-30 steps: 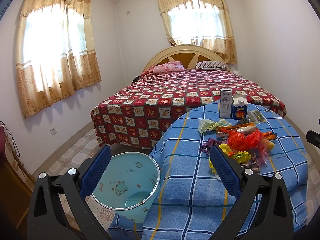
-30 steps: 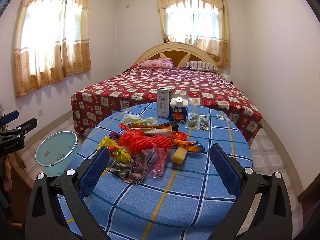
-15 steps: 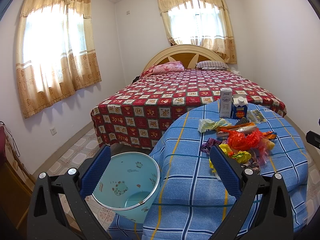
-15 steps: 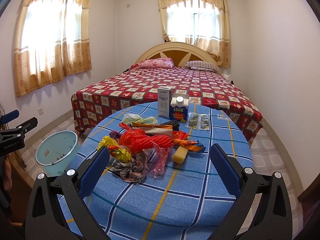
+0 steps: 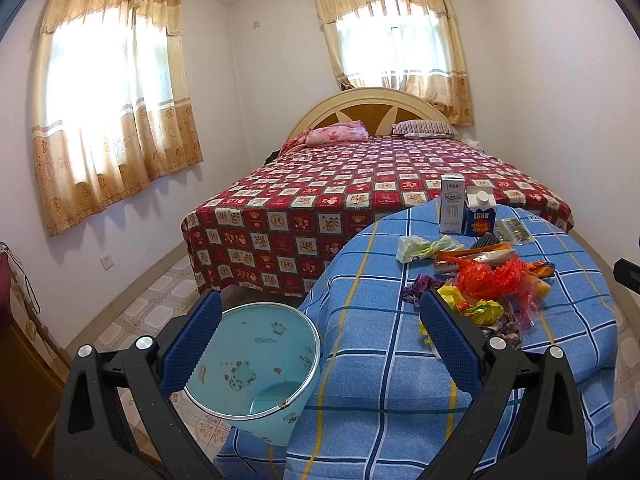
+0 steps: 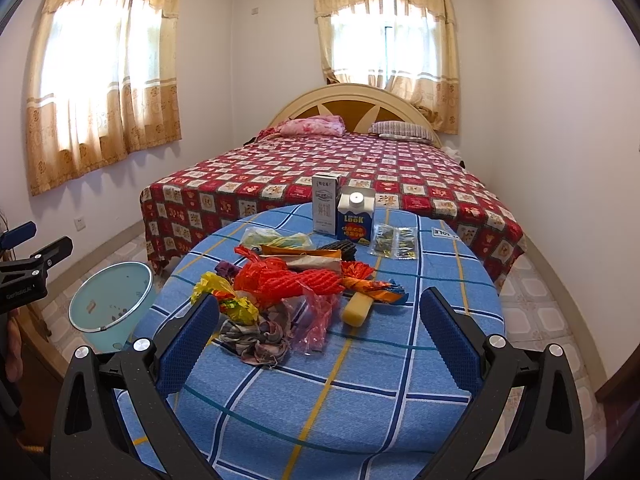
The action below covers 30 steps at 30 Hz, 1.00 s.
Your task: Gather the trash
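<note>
Trash pile [image 6: 288, 292] on blue table [image 6: 360, 380], bin [image 5: 256, 364] beside, both grippers [image 5: 320, 344] [image 6: 320, 340] wide open, empty.

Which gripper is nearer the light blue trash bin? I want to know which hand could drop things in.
Left. The left gripper hangs open just above the bin beside the table. The right gripper is open over the trash pile, the bin off to its left.

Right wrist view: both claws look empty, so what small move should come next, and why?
Probably ease the right claw forward and down onto the crumpled grey wrapper, the nearest piece of the trash pile. Both it and the left claw are open and hold nothing, and the bin waits on the floor beside the table.
</note>
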Motion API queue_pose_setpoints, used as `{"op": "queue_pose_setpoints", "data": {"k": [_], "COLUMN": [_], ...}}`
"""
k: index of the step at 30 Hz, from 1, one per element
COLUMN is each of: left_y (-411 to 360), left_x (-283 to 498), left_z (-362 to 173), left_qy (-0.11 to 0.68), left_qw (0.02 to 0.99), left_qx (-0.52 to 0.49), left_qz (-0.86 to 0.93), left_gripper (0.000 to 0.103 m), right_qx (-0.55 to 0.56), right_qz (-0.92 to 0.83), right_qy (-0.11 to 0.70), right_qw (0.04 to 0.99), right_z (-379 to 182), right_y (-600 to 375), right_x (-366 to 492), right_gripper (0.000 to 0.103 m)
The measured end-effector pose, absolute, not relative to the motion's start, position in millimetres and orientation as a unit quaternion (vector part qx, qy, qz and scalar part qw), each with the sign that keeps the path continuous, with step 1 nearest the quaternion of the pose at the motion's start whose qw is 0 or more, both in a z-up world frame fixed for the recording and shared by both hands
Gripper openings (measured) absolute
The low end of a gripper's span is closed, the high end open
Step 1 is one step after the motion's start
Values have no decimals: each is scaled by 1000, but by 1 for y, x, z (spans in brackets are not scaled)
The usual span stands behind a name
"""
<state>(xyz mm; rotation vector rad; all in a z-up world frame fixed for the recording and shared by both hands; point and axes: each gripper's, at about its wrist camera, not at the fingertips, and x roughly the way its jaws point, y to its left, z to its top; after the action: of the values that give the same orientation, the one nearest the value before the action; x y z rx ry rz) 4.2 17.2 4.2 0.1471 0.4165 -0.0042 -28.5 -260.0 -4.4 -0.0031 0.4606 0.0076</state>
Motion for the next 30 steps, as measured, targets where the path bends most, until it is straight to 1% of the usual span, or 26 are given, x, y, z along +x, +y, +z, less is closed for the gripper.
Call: {"op": "queue_pose_setpoints", "data": {"k": [9,18,22,30], "left_y": [15,-17,-36,-68], "left_x": [13,53,70,95], "left_z": [-17,-73,-90,-97], "left_qy": [225,277,292,300], "left_qw": [971,955,950,947], "left_qx": [80,102,102,90], "left_qz": [-4,-18,-34,-65], "left_gripper": [97,97,97,97], "right_qx": [-3,0,4,10], "right_qz": [-18,-55,-67,-81], "right_qy": [242,282,295,309], "right_qw": [970,958,953,948], "right_z": [-17,-62,-81,-103], "right_y": [-273,-303,-317,-336], "right_x": [-17,13,25,37], "right_gripper": [98,98,98,98]}}
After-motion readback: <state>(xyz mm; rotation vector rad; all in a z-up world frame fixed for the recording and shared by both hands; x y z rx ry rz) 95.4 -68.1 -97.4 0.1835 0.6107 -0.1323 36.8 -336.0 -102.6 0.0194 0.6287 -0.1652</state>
